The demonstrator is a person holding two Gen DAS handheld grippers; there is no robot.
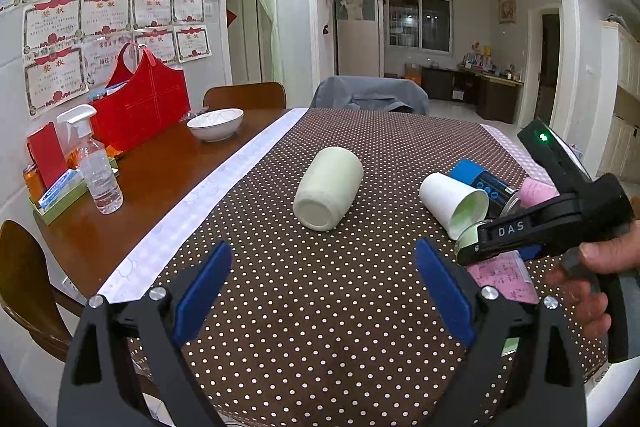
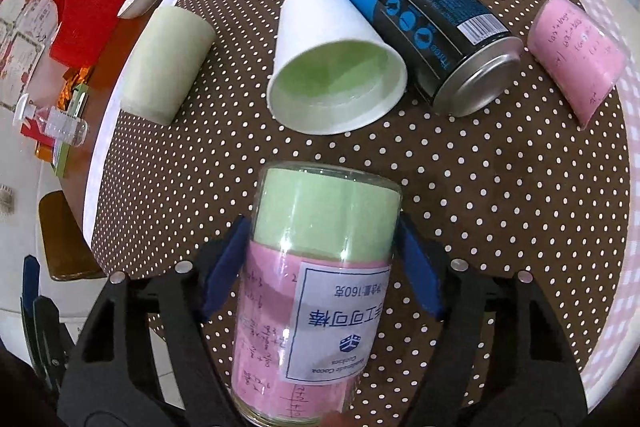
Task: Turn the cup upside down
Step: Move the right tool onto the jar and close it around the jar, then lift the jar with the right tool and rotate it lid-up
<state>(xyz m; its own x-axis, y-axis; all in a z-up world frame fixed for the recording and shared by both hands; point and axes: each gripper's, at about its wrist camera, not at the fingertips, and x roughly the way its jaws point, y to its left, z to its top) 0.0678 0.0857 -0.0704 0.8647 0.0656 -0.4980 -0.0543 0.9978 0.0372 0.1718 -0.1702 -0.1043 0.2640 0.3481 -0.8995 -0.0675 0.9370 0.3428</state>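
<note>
While the right gripper [image 2: 320,267] pinches a clear glass cup [image 2: 316,287] lined with green and pink paper, blue pads [image 2: 224,267] pressed to both sides, cup tipped over the dotted cloth [image 2: 500,207], flip looks midway; next needs wrist roll, then setting it mouth-down clear of paper cup [image 2: 332,67] and can [image 2: 432,23]. Left gripper [image 1: 324,291] gapes wide, holding nothing, near green cup [image 1: 328,193]
</note>
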